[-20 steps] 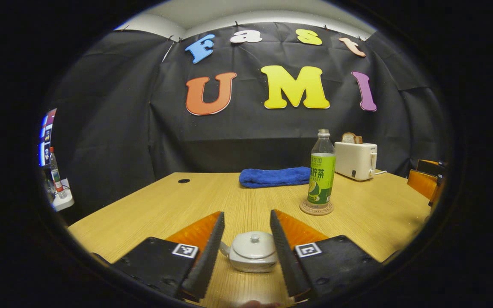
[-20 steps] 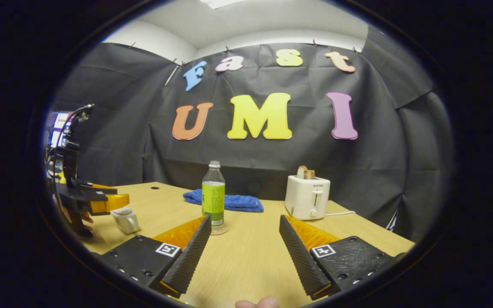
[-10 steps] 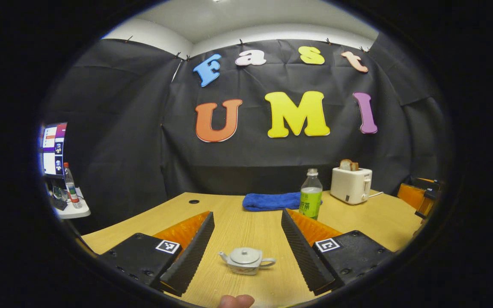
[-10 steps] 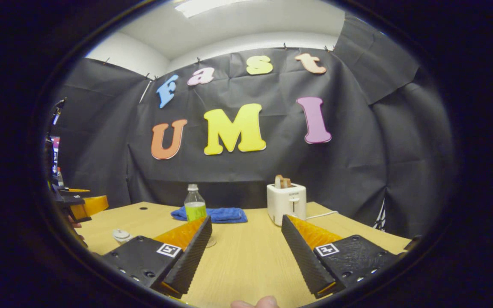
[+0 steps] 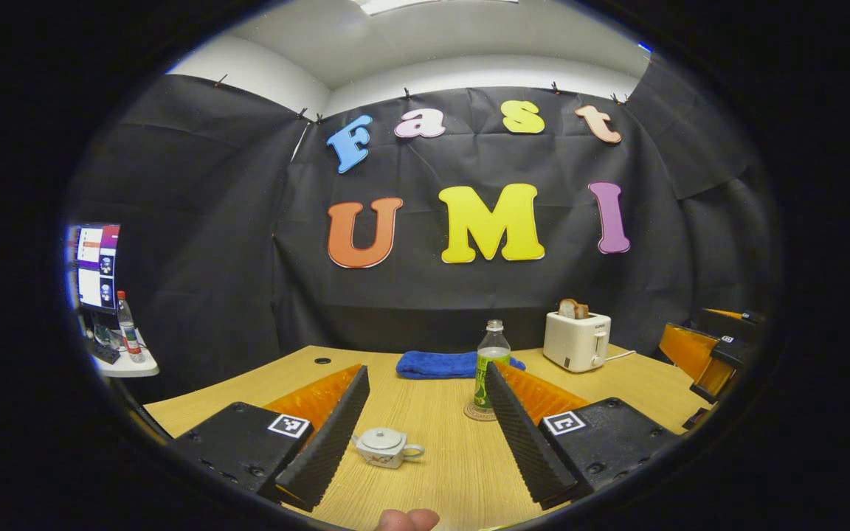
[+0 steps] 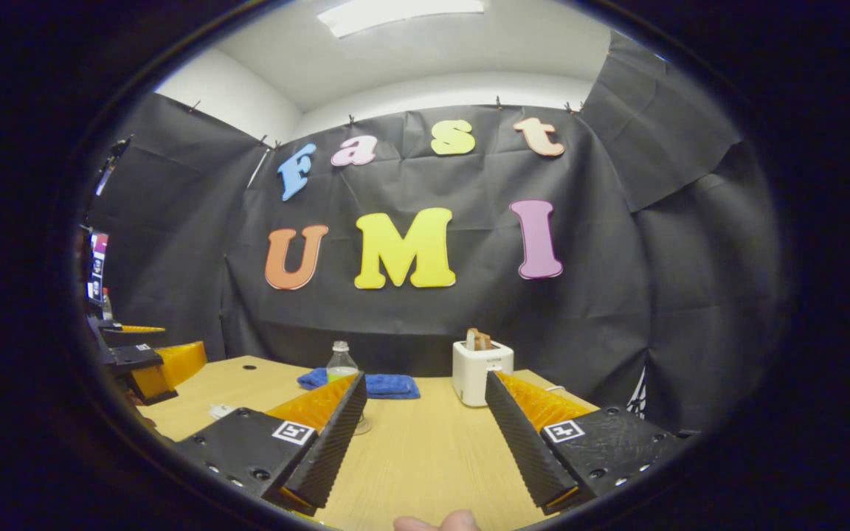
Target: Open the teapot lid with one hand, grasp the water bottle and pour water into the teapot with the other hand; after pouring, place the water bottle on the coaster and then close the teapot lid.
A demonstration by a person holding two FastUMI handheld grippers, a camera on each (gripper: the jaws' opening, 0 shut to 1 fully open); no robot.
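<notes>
Tabletop (image 5: pixel 440 472); both hand-held grippers (image 5: pixel 425 420) (image 6: pixel 421 424) level, agape

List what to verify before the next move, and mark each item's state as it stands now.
1. Lid seated on the teapot: ok.
2. Water bottle upright on the coaster: ok.
3. Left gripper open and empty, the teapot lying ahead between its fingers, untouched: ok.
4. Right gripper open and empty, clear of the bottle: ok.
5. Bottle capped: cannot tell, too small.
6. Water in the teapot: cannot tell, the lid hides the inside.
</notes>
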